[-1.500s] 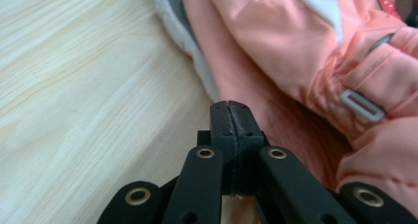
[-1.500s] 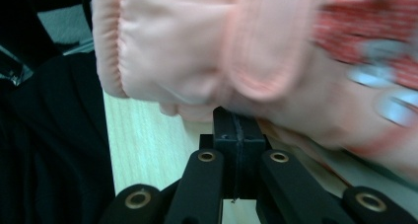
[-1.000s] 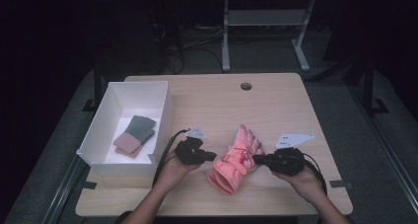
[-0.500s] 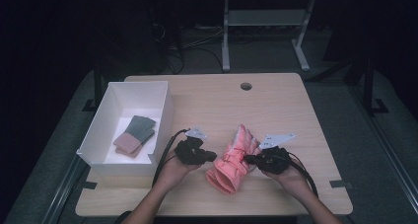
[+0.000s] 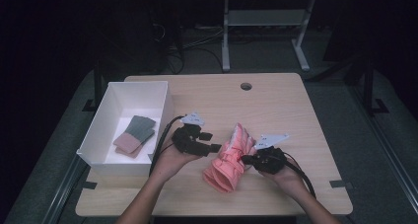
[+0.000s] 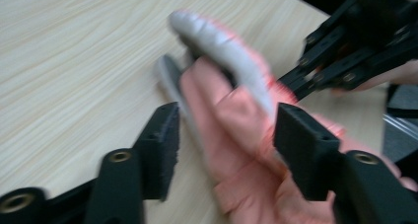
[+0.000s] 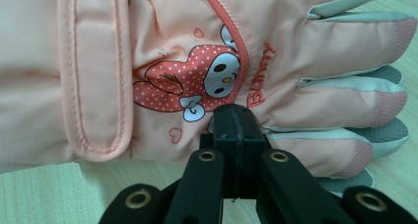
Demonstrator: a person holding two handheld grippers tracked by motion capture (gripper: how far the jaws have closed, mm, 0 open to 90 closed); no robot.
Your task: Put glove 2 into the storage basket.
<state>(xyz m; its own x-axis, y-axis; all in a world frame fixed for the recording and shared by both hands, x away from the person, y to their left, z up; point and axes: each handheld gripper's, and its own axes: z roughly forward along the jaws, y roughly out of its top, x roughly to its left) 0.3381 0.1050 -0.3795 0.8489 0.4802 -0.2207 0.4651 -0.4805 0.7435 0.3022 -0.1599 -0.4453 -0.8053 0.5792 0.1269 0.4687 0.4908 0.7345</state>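
Observation:
A pink padded glove with a cartoon bunny print and grey fingertips lies near the table's front edge, fingers pointing away from me. My left gripper is open at the glove's left side, and its jaws straddle the glove's fingers. My right gripper is at the glove's right edge. Its jaws are pressed together on the glove's side seam below the print. The right gripper also appears beyond the glove in the left gripper view.
A white open box stands at the left of the wooden table, holding a folded pink and grey-green item. A round cable hole sits near the far edge. Cables trail from both grippers.
My right gripper has moved left up to the glove's edge and closed there. The glove has bunched slightly leftward. The left gripper has barely moved.

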